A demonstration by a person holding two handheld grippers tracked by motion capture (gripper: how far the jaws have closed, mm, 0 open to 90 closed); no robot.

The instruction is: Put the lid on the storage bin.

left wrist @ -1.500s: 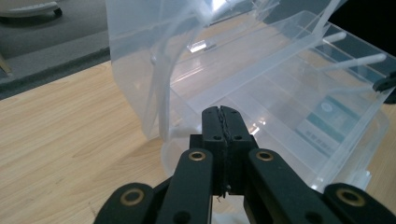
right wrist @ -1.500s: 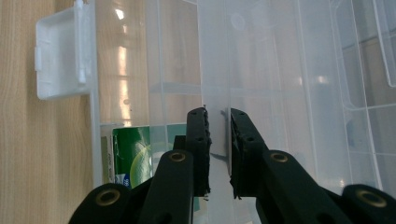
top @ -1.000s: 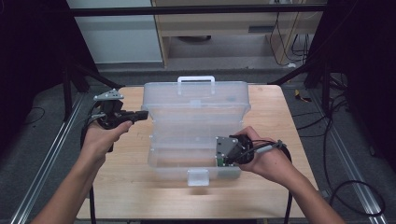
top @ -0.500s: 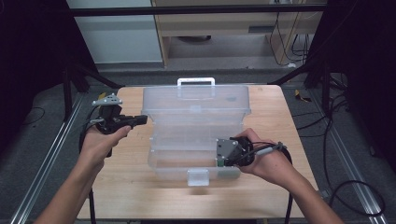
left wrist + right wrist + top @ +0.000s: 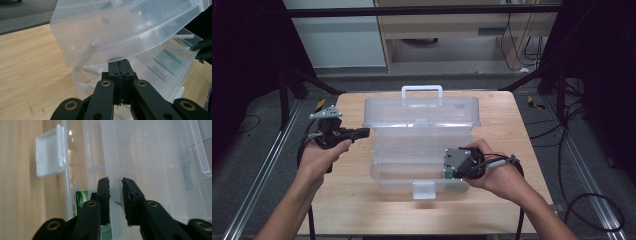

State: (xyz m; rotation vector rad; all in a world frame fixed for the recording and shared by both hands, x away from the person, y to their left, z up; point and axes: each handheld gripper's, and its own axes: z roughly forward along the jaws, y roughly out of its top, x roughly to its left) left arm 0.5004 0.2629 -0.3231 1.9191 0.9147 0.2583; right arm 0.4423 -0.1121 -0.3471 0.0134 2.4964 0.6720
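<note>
Surface: wooden table (image 5: 357, 210) with dark floor and metal rails on both sides; a pale cabinet and trailing cables stand beyond the far edge.

Task thing: clear plastic toolbox (image 5: 422, 145) sits in the middle of the table, its lid (image 5: 422, 111) tipped up toward the far side with the carry handle (image 5: 422, 90) at the top. The white front latch (image 5: 424, 190) hangs at the near edge.

Inside: a see-through inner tray (image 5: 140, 157) lies across the body, and a green-printed label (image 5: 80, 198) shows low down through the wall.

Left gripper (image 5: 362, 132): held level at the left end of the box, jaws fully closed on nothing. In the left gripper view its tips (image 5: 121, 65) sit just under the lid's rim, close to it or touching; I cannot tell which.

Right gripper (image 5: 448, 165): at the right front of the box, pointing into it. Its jaws have just been opening, and a narrow gap stands between them (image 5: 115, 195). A thin clear wall runs up through that gap, yet the pads look to be off it, though the clear plastic makes this hard to judge.

Step in hand: probably working the lid, with the right letting go of the box edge while the left sets itself under the lid's side rim.

Next move: the left tips need firm contact under the rim before pushing, with the right drawn clear of the body so that the lid can swing freely.
</note>
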